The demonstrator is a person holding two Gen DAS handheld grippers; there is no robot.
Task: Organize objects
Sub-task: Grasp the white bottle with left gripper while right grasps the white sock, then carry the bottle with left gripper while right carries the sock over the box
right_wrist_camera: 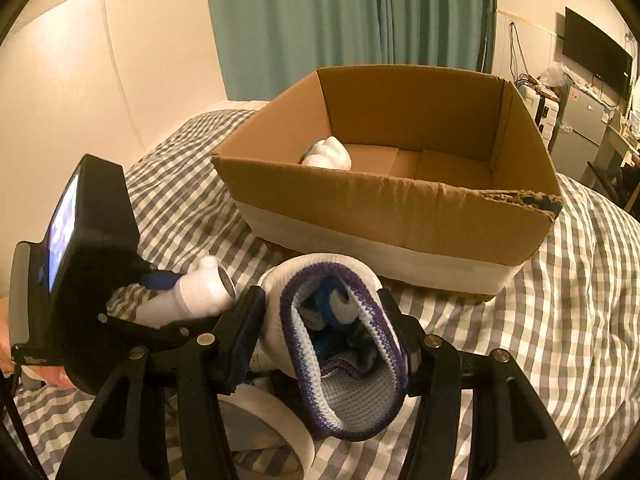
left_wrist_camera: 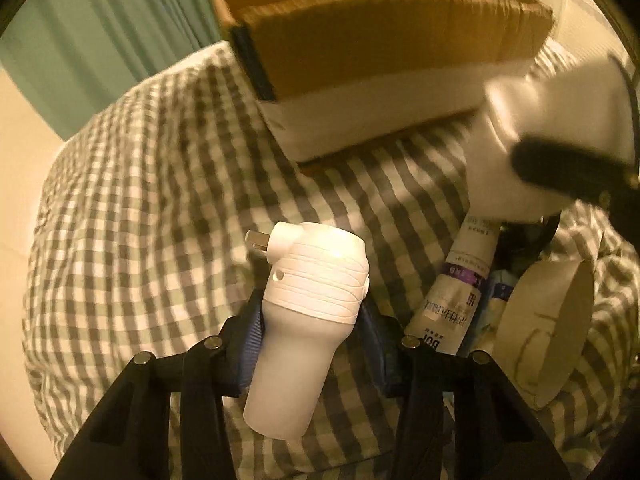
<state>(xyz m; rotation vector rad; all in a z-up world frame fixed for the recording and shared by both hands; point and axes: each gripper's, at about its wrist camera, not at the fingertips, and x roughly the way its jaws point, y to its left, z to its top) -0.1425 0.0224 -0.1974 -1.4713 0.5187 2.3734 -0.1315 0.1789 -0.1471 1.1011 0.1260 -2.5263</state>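
Bed: checked bedspread (right_wrist_camera: pixel 568 300) in grey and white covers the surface we work over, and everything below rests on or hangs above it.
Curtain: green curtain (right_wrist_camera: pixel 320 20) hangs behind the bed against a pale wall.
Box: open cardboard box (right_wrist_camera: pixel 384 208) sits on the bedspread ahead of both our grippers, with a white band along its lower wall; inside, near the back left corner, lies one white bundled item (right_wrist_camera: pixel 328 154) that we cannot identify.
Left gripper: our left gripper (left_wrist_camera: pixel 310 344) has its jaws closed on a white plug-in device (left_wrist_camera: pixel 308 300), gripped around its smooth lower body, its ribbed head and metal prongs pointing up and to the left, above the bedspread and short of the box.
Right gripper: our right gripper (right_wrist_camera: pixel 324 336) has its jaws pressed against the sides of a rolled sock (right_wrist_camera: pixel 340 344), white with a purple cuff, its open end facing the camera, held above the bedspread just before the box.
Pile: from the left wrist view, a labelled white bottle (left_wrist_camera: pixel 456 292) lies beside a cardboard tube (left_wrist_camera: pixel 548 332) on the bedspread to the right.
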